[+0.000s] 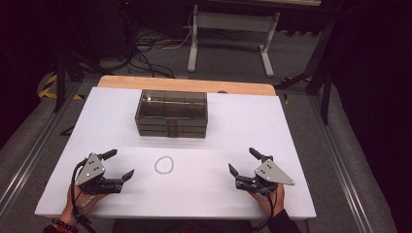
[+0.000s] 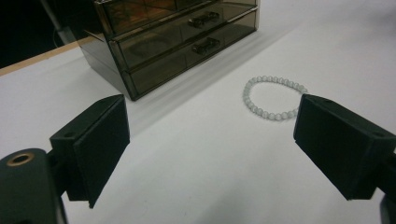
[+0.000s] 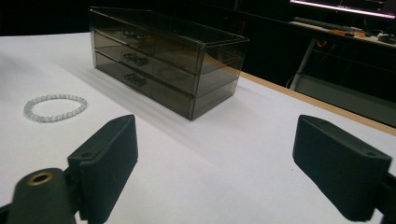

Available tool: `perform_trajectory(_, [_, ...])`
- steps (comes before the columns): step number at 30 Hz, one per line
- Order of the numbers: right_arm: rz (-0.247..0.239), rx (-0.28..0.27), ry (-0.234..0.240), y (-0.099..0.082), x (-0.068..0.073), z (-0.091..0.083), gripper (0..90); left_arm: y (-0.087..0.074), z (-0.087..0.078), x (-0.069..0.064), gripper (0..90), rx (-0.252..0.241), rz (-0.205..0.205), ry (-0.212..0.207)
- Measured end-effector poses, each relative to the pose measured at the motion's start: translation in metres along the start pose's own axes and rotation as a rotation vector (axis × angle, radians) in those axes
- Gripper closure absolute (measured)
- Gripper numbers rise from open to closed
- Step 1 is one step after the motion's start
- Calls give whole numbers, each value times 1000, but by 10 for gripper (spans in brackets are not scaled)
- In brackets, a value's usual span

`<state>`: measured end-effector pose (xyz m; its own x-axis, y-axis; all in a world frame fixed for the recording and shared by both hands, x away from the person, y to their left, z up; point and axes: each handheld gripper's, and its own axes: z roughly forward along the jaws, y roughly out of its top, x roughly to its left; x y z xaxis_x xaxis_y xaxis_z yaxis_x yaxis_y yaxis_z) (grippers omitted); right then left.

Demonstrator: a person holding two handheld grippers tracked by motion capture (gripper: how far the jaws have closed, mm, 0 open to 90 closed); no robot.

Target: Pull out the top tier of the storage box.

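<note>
A pale beaded bracelet [image 1: 164, 165] lies flat on the white table [image 1: 233, 126], between my two grippers. Behind it stands a smoky transparent drawer box [image 1: 172, 113] with its drawers closed. My left gripper [image 1: 120, 164] rests near the front left edge, open and empty, with the bracelet [image 2: 273, 98] ahead and to its right. My right gripper [image 1: 243, 161] rests at the front right, open and empty, with the bracelet [image 3: 55, 107] far to its left and the drawer box [image 3: 163, 65] ahead.
The table's wooden far edge [image 1: 184, 83] runs behind the box. Beyond it stand a white desk frame [image 1: 231, 34] and tangled cables [image 1: 145, 46] on the dark floor. Metal rails [image 1: 29, 150] flank the table.
</note>
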<state>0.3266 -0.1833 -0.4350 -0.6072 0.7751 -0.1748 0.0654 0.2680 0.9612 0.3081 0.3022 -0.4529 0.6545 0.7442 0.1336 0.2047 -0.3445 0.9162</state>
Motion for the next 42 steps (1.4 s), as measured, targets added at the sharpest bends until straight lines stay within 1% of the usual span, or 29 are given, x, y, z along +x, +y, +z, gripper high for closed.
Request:
perform_trajectory(2, [-3,-2,-14,-1,-1,0,160,0,0,1,118,5,-2,0])
perform_trajectory(4, [6,0,-16,-1,-1,0,162,-1,0,1,118,11,-13,-7])
perform_trajectory(6, [4,1,-25,-1,-1,2,171,-2,0,1,114,17,-11,-7])
perform_trajectory(8, [4,7,-30,-1,-1,5,176,-3,-1,0,113,25,-12,-16])
perform_trajectory(11, [-11,6,-31,1,1,11,186,-3,-4,-1,111,20,-5,-16])
perform_trajectory(12, [-20,8,-34,2,2,13,189,-2,-5,0,112,15,-11,-21])
perform_trajectory(13, [-26,2,-32,3,3,16,192,-2,-5,0,112,10,-12,-17])
perform_trajectory(15, [-26,-6,-25,6,6,22,196,-2,-5,0,112,8,-19,-18])
perform_trajectory(19, [-36,-17,-18,11,15,35,207,-3,-2,1,112,28,-14,-12])
perform_trajectory(21, [-47,-4,-15,12,19,41,208,-3,-1,1,111,32,-11,-10])
perform_trajectory(24, [-64,-1,-16,12,27,47,223,-3,-1,-1,116,33,-9,-6])
perform_trajectory(27, [-57,2,-25,12,31,53,228,-1,1,-2,125,30,-1,9])
perform_trajectory(29, [-48,13,-19,12,33,55,228,1,4,-5,140,27,3,20])
perform_trajectory(32, [-48,27,-36,10,31,54,226,5,11,-10,167,23,35,48])
perform_trajectory(33, [-41,28,-47,10,29,52,226,7,14,-12,183,24,44,58])
perform_trajectory(35, [-15,25,-74,10,25,49,227,10,21,-16,196,35,64,65])
perform_trajectory(37, [1,28,-88,9,21,46,213,13,28,-19,212,42,80,74])
perform_trajectory(39, [7,32,-86,8,16,41,193,17,35,-22,219,63,102,70])
perform_trajectory(40, [9,31,-88,8,14,38,180,19,38,-24,225,72,115,80])
perform_trajectory(42, [14,24,-86,7,8,31,170,21,44,-26,227,67,118,83])
